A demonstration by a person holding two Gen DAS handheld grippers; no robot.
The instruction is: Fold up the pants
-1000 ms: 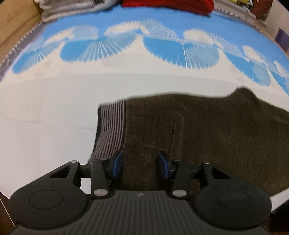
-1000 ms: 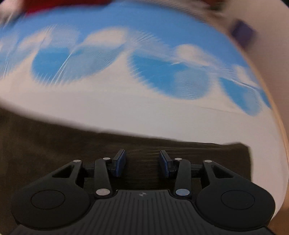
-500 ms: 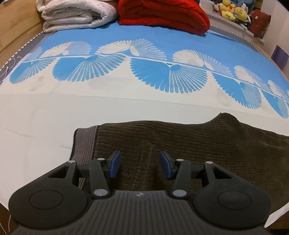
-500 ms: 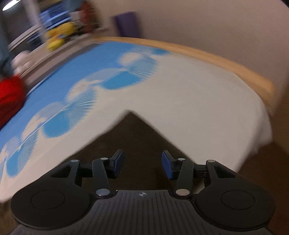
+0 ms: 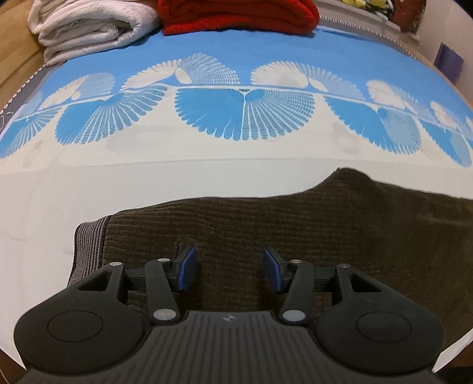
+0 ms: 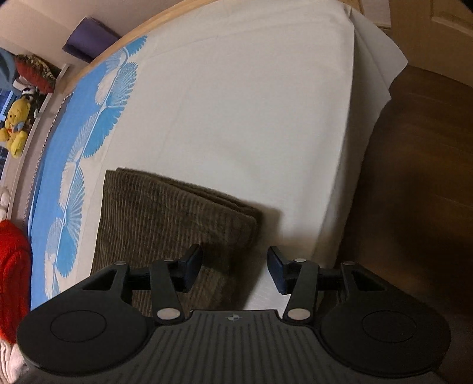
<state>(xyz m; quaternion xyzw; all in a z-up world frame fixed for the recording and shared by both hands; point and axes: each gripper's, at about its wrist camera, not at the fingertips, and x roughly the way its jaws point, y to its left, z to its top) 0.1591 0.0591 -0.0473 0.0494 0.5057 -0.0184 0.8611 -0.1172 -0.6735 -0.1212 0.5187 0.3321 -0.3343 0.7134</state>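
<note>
Blue-padded left gripper (image 5: 230,268) and right gripper (image 6: 235,270) hovering half-wide, jaws just opening, gripping nothing; brown pants (image 5: 295,224) lying folded across frame bottom on bed (image 5: 147,189), blankets (image 5: 236,14) upper edge.

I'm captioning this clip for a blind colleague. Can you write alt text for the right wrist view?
Folded brown corduroy pants lie on a bed with a white and blue fan-patterned sheet. The right gripper hovers open over their near corner, its jaws having just been opening with nothing gripped. A yellow stuffed bear sits on a ledge at far left.
</note>
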